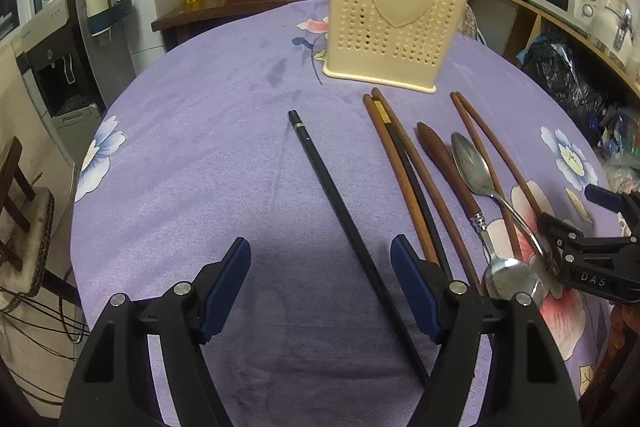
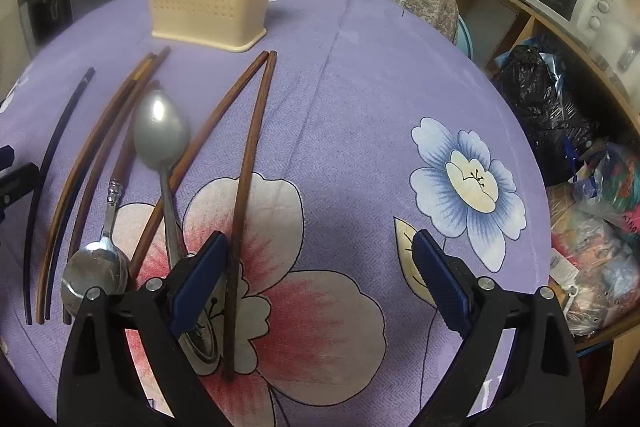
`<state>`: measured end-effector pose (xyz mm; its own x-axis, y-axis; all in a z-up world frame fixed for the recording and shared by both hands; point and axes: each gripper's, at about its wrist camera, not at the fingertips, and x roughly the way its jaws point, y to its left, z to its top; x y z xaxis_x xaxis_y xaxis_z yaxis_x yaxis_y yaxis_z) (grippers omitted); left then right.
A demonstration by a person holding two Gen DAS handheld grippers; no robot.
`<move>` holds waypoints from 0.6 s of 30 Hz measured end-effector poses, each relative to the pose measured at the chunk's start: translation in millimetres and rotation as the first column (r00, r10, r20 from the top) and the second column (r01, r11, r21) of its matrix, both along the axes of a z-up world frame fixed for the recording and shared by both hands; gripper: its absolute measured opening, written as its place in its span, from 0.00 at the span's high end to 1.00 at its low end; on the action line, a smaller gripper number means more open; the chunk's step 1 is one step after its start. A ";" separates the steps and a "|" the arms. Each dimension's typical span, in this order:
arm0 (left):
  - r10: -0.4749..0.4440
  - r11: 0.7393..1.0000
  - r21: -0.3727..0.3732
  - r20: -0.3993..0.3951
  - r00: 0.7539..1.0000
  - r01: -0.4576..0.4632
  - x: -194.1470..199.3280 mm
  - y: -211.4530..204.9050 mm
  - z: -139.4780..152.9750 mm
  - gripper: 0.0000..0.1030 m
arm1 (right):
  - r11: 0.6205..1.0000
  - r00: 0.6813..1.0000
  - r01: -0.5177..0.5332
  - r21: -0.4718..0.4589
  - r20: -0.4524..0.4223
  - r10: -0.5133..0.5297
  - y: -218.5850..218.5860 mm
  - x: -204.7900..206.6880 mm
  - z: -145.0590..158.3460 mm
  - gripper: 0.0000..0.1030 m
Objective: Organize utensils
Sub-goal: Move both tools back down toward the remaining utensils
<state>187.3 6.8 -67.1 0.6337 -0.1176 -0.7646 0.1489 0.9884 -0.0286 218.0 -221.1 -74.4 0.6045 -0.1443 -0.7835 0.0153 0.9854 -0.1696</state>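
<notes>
Chopsticks and spoons lie on the cloth, none in the holder yet. My left tongs are wide and empty; the black stick crosses between the fingers, nearer the right one. I judge I should centre on it, drop low and close squarely so it cannot roll. My right tongs are also wide and empty, their left finger just beside 1 brown stick, over a spoon handle. Further off lie 3 sticks and a second spoon. The holder stands upright beyond them all.
</notes>
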 end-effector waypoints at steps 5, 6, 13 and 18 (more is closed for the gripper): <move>-0.009 0.999 0.051 -0.017 1.000 0.010 -3.4 -9.8 -6.3 0.34 | 1.000 1.000 -0.001 0.013 0.007 0.001 -1.0 -0.4 -0.6 0.12; -0.009 0.998 0.066 -0.014 1.000 0.010 -4.7 -11.4 -6.7 0.34 | 1.000 1.000 -0.001 0.015 0.007 0.001 -1.1 -0.6 -0.5 0.12; -0.009 0.996 0.083 -0.018 1.000 0.010 -11.6 -0.3 -5.9 0.34 | 1.000 1.000 -0.003 0.018 0.009 0.003 -7.3 -0.2 -0.8 0.12; 0.019 0.997 0.069 -0.030 0.999 -0.017 -7.4 19.5 -5.0 0.34 | 0.999 1.000 -0.018 0.032 0.016 0.017 -11.1 0.7 -1.8 0.12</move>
<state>179.9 26.3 -72.1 0.6115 -0.0528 -0.7895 0.1312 0.9907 0.0354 218.7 -232.2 -76.1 0.6186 -0.1081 -0.7783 0.0003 0.9905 -0.1373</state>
